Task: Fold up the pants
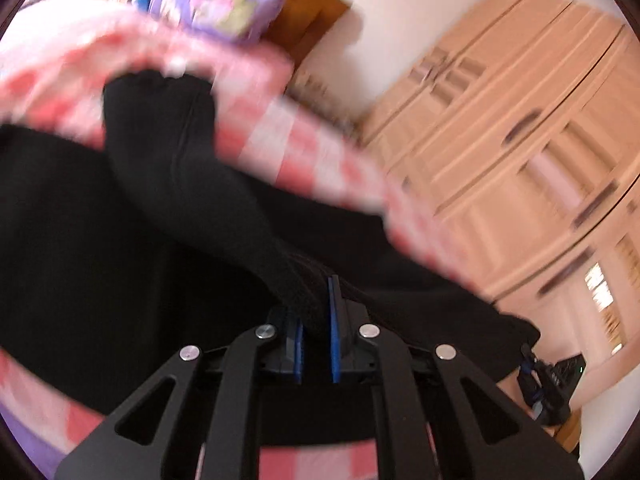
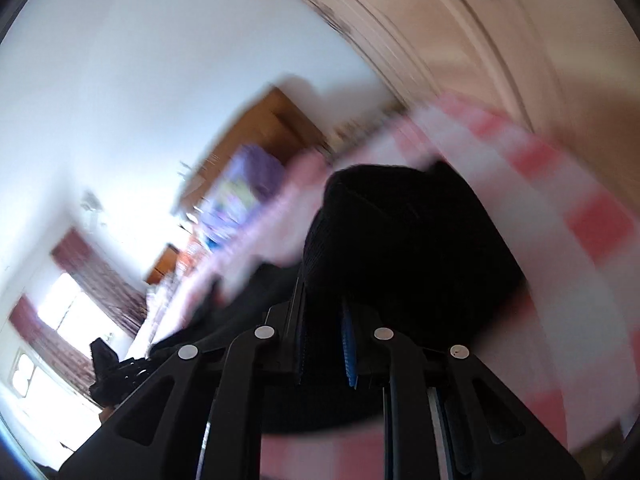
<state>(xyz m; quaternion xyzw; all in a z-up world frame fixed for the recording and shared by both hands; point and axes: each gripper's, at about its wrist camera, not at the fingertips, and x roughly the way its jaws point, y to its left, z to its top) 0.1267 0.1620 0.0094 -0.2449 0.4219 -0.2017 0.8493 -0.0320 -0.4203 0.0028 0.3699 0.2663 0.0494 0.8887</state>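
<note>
Black pants [image 1: 168, 208] fill our near view, pinched in both tongs: our left tongs [image 1: 316, 320] are clamped on a raised fold, our right tongs [image 2: 324, 320] nearly closed on a bunched end. Beyond lies the pink checked bed [image 1: 312, 148], its far edge near a wardrobe [image 1: 520, 120]. From our left tongs the cloth runs away toward the headboard [image 1: 312, 12].

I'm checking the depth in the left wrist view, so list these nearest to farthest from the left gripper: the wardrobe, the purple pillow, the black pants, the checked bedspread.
1. black pants, pinched in the left gripper.
2. checked bedspread, under and beyond the pants.
3. purple pillow, far end of the bed, upper left.
4. wardrobe, off to the right; too close to call against the pillow.
</note>
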